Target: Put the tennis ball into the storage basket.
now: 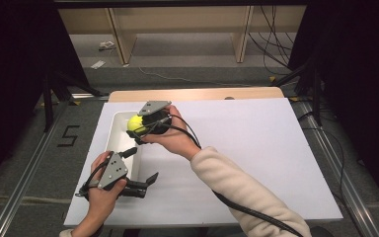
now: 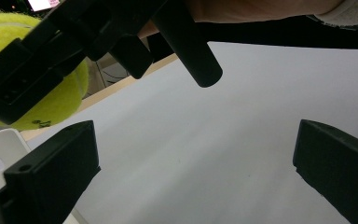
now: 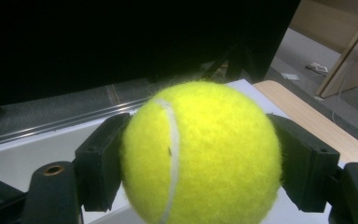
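A yellow tennis ball [image 1: 136, 123] hangs over the far end of a white rectangular bin [image 1: 112, 138], with my right gripper [image 1: 139, 127] shut on it. In the right gripper view the tennis ball [image 3: 200, 154] sits squeezed between both black jaws. My left gripper [image 1: 150, 179] lies low on the white sheet beside the bin's near end, open with nothing between its jaws. In the left gripper view the ball [image 2: 51, 100] and the right gripper show at the upper left, above the bin's corner [image 2: 0, 144].
A white sheet [image 1: 246, 153] covers most of the wooden table [image 1: 197, 94]. Wide bare room lies to the right of the hands. Black cables trail from both grippers toward the front edge. Dark curtains and metal rails flank the table.
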Tool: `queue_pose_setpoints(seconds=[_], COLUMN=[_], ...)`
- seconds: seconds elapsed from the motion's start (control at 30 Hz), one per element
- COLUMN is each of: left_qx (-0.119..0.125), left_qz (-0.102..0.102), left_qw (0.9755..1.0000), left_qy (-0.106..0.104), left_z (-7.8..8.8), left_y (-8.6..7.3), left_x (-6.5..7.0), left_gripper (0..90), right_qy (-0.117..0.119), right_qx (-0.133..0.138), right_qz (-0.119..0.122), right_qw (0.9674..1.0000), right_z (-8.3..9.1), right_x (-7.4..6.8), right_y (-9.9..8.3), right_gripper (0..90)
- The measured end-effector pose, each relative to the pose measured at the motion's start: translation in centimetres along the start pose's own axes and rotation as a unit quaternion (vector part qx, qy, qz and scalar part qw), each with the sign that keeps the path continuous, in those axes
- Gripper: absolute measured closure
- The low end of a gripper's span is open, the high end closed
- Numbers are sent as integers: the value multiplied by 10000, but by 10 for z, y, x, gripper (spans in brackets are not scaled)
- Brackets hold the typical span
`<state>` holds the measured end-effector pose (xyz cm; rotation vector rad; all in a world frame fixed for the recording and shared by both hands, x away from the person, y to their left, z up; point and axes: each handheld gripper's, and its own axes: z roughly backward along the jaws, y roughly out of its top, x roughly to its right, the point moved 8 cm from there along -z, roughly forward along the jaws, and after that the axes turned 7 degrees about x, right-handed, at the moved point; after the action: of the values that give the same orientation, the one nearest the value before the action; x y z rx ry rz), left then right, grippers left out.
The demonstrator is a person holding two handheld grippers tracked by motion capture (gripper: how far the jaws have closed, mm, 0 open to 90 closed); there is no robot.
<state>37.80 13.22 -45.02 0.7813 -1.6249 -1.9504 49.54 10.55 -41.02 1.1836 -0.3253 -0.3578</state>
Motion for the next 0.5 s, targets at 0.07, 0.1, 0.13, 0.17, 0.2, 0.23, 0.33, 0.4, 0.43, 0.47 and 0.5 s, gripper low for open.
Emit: queue_pose_setpoints(seconds=[0.07,0.1,0.13,0.17,0.2,0.23,0.33,0.4,0.43,0.47,0.5], left_qx=[-4,-5,-4,0,4,2,-11,-12,-12,-10,-9], left_qz=[-1,0,2,3,2,3,-12,-16,-18,-19,-16], left_qw=[10000,10000,10000,10000,10000,10000,10000,10000,10000,10000,10000], left_qy=[-3,-3,-4,-10,-7,-7,-10,-10,-11,-12,-14], left_z=[0,0,0,0,0,0,0,0,0,0,0], left_y=[0,0,0,0,0,0,0,0,0,0,0], left_x=[0,0,0,0,0,1,1,1,1,1,1], left_gripper=[0,0,0,0,0,0,0,0,0,0,0], right_qy=[18,24,33,45,44,45,57,63,73,80,74], right_qx=[7,5,3,-4,-1,-9,9,14,6,-9,-12], right_qz=[14,4,17,17,24,28,8,19,15,17,20], right_qw=[10000,10000,10000,10000,10000,10000,10000,10000,10000,10000,10000], right_z=[-1,-2,-3,-3,-4,-5,-6,-8,-8,-9,-10], right_x=[-1,-1,-1,-2,-2,-2,-3,-3,-4,-4,-4], right_y=[2,2,3,3,4,5,7,8,9,9,9], right_gripper=[264,264,264,264,264,264,264,264,264,264,264])
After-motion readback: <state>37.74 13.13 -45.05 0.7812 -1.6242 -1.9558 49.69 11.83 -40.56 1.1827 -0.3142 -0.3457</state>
